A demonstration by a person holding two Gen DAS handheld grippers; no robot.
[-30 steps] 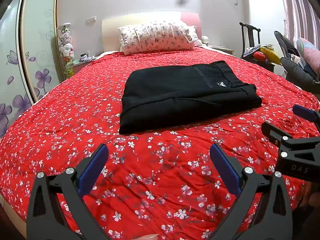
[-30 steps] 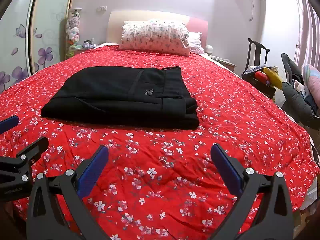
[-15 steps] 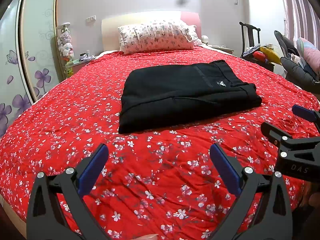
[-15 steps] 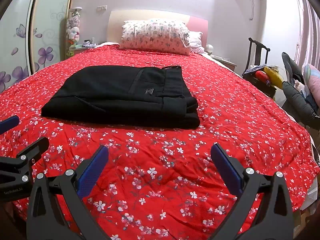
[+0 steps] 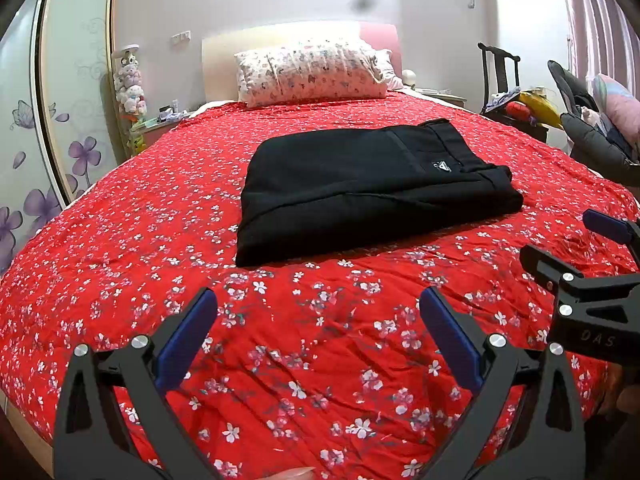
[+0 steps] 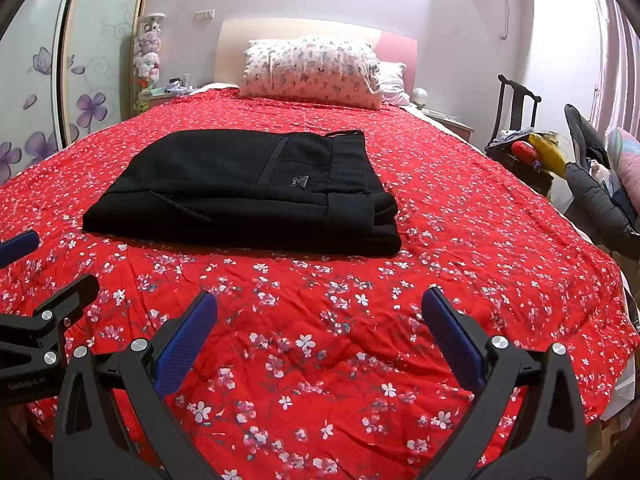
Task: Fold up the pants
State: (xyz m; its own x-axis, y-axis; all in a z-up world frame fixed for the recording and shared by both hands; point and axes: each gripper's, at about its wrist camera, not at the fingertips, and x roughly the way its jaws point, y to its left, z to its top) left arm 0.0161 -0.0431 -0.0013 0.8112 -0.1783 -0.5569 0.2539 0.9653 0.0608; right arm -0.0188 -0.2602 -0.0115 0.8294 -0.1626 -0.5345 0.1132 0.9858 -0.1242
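Since the pants [image 5: 372, 188] are laid folded on the bed [image 5: 120, 240], both grippers, left [image 5: 320, 340] and right [image 6: 320, 340], are held back, fingers spread, empty.

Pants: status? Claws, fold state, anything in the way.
Left claw open, empty. Right claw open, empty. Black pants folded flat on red bedspread, untouched. Nothing between claws and pants.

we only see part of the right gripper [image 5: 600, 264] at the left wrist view's right edge, its far finger cut off. the left gripper [image 6: 24, 280] is clipped at the right wrist view's left edge. the logo on the pants [image 6: 300, 181] is too small to read.
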